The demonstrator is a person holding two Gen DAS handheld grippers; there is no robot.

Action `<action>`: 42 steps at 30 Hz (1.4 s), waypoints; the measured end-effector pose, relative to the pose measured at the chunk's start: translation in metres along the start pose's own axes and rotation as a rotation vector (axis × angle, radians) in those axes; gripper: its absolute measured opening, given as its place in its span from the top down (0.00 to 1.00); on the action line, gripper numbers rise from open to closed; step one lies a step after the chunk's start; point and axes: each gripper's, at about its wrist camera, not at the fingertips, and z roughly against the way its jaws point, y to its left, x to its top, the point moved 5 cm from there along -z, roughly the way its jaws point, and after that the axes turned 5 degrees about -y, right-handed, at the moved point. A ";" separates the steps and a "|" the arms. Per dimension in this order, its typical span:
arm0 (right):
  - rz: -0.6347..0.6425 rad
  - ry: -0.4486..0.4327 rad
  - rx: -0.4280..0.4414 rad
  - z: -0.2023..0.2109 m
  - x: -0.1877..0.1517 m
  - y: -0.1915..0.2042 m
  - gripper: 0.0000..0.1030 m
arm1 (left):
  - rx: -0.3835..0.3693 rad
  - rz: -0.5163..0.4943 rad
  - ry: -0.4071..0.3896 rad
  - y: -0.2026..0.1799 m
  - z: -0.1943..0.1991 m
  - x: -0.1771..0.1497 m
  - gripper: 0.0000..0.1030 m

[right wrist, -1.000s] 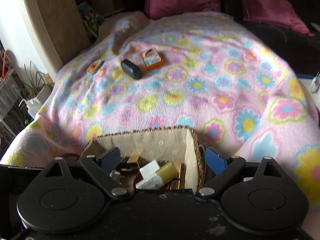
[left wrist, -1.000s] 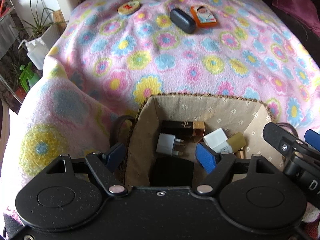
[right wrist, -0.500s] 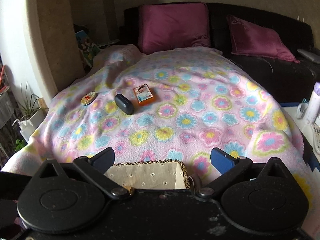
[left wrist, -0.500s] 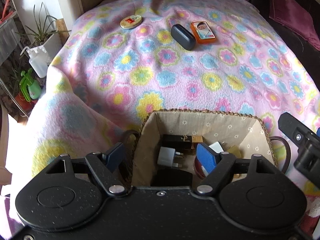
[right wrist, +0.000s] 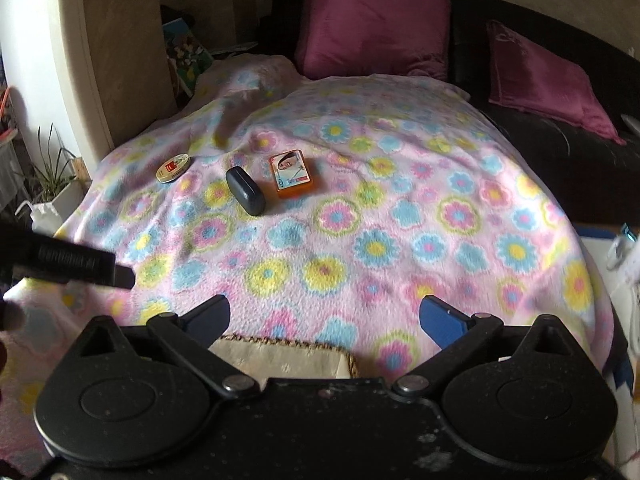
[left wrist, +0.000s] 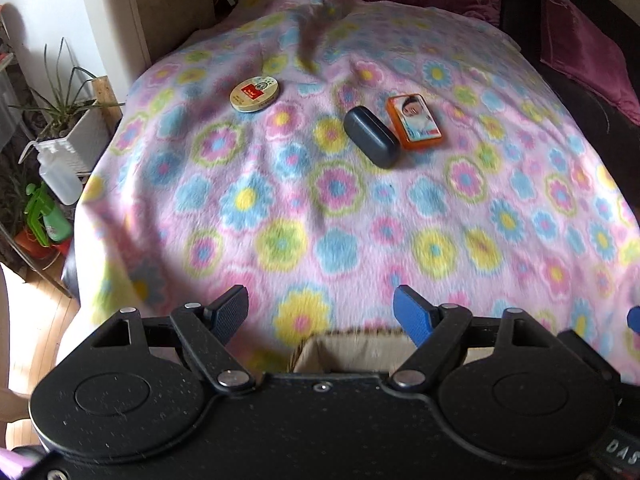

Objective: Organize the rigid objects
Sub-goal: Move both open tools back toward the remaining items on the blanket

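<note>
Three things lie on the flowered blanket, far ahead of both grippers: a round cream tin (left wrist: 255, 94) (right wrist: 173, 167), a dark oval case (left wrist: 372, 137) (right wrist: 245, 191) and an orange box with a picture lid (left wrist: 414, 121) (right wrist: 293, 174) touching the case. Only the far rim of the lined woven basket (left wrist: 352, 344) (right wrist: 288, 354) shows, just below the fingers; its contents are hidden. My left gripper (left wrist: 320, 308) is open and empty above that rim. My right gripper (right wrist: 326, 316) stands wide, its jaws closing, with nothing between them.
Purple cushions (right wrist: 376, 28) rest on a dark sofa (right wrist: 560, 148) behind the blanket. A potted plant (left wrist: 68, 120) and spray bottles (left wrist: 46, 216) stand on the floor off the left edge. The left gripper's body (right wrist: 68, 260) crosses the left of the right wrist view.
Both grippers have risen and tilted up away from the basket. Its contents have dropped out of sight, and the blanket with the three things now fills both views.
</note>
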 end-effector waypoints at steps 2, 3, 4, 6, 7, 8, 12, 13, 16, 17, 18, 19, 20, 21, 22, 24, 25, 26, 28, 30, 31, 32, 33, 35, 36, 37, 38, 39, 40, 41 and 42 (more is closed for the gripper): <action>0.018 0.009 -0.003 -0.010 0.006 0.000 0.08 | 0.007 -0.004 -0.003 0.000 -0.010 0.008 0.27; 0.025 0.014 -0.003 -0.016 0.009 0.000 0.09 | 0.009 -0.007 -0.006 0.000 -0.015 0.012 0.27; 0.031 0.019 -0.003 -0.022 0.012 -0.001 0.10 | 0.011 -0.013 -0.009 0.000 -0.021 0.016 0.27; 0.035 0.030 0.000 -0.034 0.019 -0.002 0.13 | 0.010 -0.030 -0.014 -0.001 -0.032 0.023 0.27; 0.037 0.034 0.001 -0.041 0.023 -0.002 0.15 | 0.007 -0.040 -0.015 -0.002 -0.039 0.027 0.27; 0.040 0.038 0.003 -0.049 0.026 -0.003 0.15 | 0.005 -0.048 -0.016 -0.003 -0.047 0.031 0.27; 0.061 0.051 -0.003 -0.078 0.041 -0.004 0.18 | -0.022 -0.097 -0.038 -0.010 -0.079 0.049 0.27; 0.066 0.055 -0.007 -0.086 0.044 -0.005 0.20 | -0.023 -0.115 -0.044 -0.012 -0.088 0.054 0.27; 0.073 0.073 -0.019 -0.111 0.055 -0.006 0.23 | -0.038 -0.150 -0.074 -0.017 -0.109 0.063 0.27; 0.075 0.077 -0.023 -0.119 0.058 -0.006 0.23 | -0.035 -0.154 -0.085 -0.017 -0.115 0.064 0.27; 0.079 0.080 -0.029 -0.127 0.062 -0.007 0.24 | -0.037 -0.152 -0.090 -0.016 -0.122 0.063 0.27; 0.084 0.082 -0.034 -0.136 0.066 -0.006 0.25 | -0.042 -0.143 -0.082 -0.015 -0.127 0.061 0.27; 0.089 0.083 -0.039 -0.145 0.071 -0.005 0.25 | -0.044 -0.127 -0.060 -0.013 -0.134 0.060 0.27; 0.090 0.083 -0.043 -0.154 0.075 -0.004 0.25 | -0.048 -0.107 -0.042 -0.011 -0.140 0.060 0.27; 0.089 0.082 -0.045 -0.164 0.081 -0.003 0.25 | -0.051 -0.085 -0.027 -0.008 -0.147 0.061 0.27; 0.088 0.079 -0.047 -0.181 0.091 0.001 0.25 | -0.044 -0.052 -0.002 -0.003 -0.157 0.062 0.27; 0.091 0.074 -0.049 -0.190 0.097 0.004 0.25 | -0.038 -0.032 0.010 0.000 -0.161 0.062 0.27; 0.094 0.071 -0.049 -0.199 0.102 0.008 0.25 | -0.036 -0.008 0.022 0.002 -0.165 0.062 0.27; 0.098 0.073 -0.039 -0.217 0.110 0.015 0.25 | -0.047 0.041 0.044 0.008 -0.171 0.061 0.27; 0.104 0.081 -0.019 -0.236 0.117 0.025 0.25 | -0.045 0.057 0.046 0.011 -0.173 0.062 0.27; 0.112 0.085 -0.013 -0.244 0.119 0.030 0.25 | -0.045 0.060 0.043 0.011 -0.172 0.062 0.27; 0.124 0.088 -0.009 -0.253 0.121 0.036 0.25 | -0.047 0.063 0.042 0.011 -0.172 0.061 0.26; 0.136 0.090 -0.006 -0.260 0.122 0.040 0.25 | -0.050 0.068 0.042 0.012 -0.171 0.061 0.25; 0.166 0.094 0.002 -0.275 0.125 0.050 0.25 | -0.056 0.080 0.043 0.013 -0.170 0.062 0.25; 0.180 0.097 0.004 -0.282 0.125 0.055 0.25 | -0.059 0.087 0.045 0.014 -0.170 0.062 0.25; 0.197 0.100 0.004 -0.289 0.126 0.059 0.25 | -0.063 0.094 0.045 0.016 -0.170 0.062 0.25; 0.208 0.104 0.002 -0.294 0.125 0.061 0.25 | -0.067 0.101 0.046 0.017 -0.169 0.062 0.25; 0.218 0.111 -0.002 -0.301 0.125 0.064 0.25 | -0.070 0.107 0.047 0.018 -0.169 0.062 0.25; 0.220 0.118 -0.005 -0.307 0.125 0.065 0.25 | -0.071 0.110 0.047 0.020 -0.169 0.062 0.25; 0.220 0.129 -0.005 -0.314 0.125 0.067 0.25 | -0.071 0.111 0.048 0.019 -0.169 0.063 0.25; 0.218 0.139 -0.006 -0.320 0.124 0.067 0.25 | -0.071 0.112 0.048 0.019 -0.170 0.063 0.25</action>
